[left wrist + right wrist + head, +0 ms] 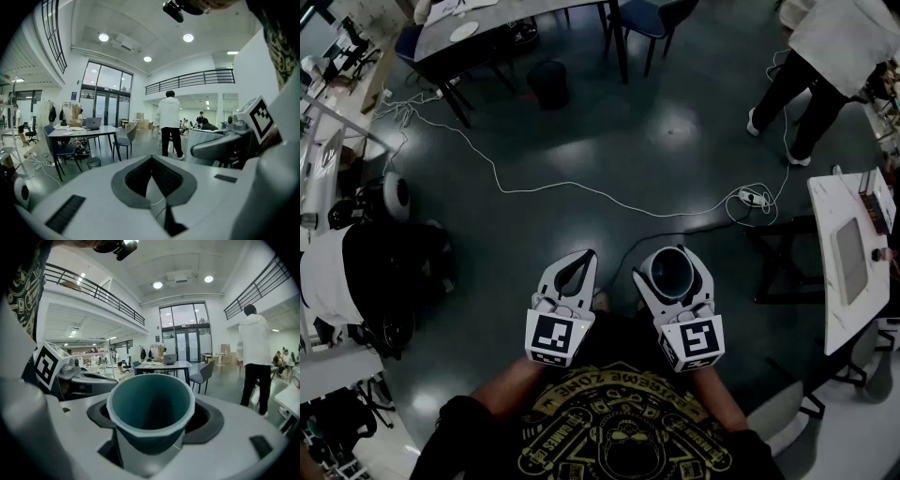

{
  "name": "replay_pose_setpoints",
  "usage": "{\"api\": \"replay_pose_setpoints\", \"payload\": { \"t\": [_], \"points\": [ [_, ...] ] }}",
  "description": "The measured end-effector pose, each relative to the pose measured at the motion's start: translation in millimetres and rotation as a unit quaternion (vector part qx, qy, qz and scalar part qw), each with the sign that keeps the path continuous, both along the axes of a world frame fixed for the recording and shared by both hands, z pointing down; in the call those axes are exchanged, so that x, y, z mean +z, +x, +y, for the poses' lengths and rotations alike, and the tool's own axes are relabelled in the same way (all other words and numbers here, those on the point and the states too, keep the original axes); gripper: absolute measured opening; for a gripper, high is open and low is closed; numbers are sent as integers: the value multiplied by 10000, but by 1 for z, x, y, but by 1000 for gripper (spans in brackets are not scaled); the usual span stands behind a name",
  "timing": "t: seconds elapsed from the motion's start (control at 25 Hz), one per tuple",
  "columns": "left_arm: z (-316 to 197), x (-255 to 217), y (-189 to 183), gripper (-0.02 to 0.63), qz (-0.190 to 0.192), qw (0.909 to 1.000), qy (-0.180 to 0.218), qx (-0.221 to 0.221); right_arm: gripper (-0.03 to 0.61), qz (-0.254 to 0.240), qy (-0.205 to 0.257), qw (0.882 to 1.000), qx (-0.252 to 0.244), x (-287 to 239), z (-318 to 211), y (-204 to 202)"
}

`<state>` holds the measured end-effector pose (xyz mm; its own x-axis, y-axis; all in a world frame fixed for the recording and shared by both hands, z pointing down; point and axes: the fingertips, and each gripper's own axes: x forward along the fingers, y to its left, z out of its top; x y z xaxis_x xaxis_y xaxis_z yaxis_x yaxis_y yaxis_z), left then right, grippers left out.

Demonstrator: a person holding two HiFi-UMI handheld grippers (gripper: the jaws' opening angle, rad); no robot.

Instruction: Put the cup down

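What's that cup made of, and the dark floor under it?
The cup looks like plastic: thin even wall, matte teal inside, paler rim. The floor is dark and glossy, perhaps sealed concrete or resin; it mirrors the ceiling lights.

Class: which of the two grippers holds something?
The right gripper, clamped on a teal cup; the left gripper's jaws are shut on nothing.
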<state>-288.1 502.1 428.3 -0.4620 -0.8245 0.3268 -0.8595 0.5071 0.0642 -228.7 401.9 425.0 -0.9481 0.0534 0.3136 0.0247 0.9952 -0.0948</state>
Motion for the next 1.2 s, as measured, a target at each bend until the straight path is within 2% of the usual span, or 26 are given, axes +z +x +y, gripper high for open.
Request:
{"api": "replay_pose_setpoints", "payload": {
  "t": [0.68, 1.2],
  "points": [
    [4, -1, -1, 8, 28, 10000, 43, -48, 380, -90, -114, 9999, 52, -2, 0, 1],
    [-7, 0, 2, 8, 150, 9998, 49, 97, 380, 45, -215, 9991, 351, 1, -15, 8]
  ]
}}
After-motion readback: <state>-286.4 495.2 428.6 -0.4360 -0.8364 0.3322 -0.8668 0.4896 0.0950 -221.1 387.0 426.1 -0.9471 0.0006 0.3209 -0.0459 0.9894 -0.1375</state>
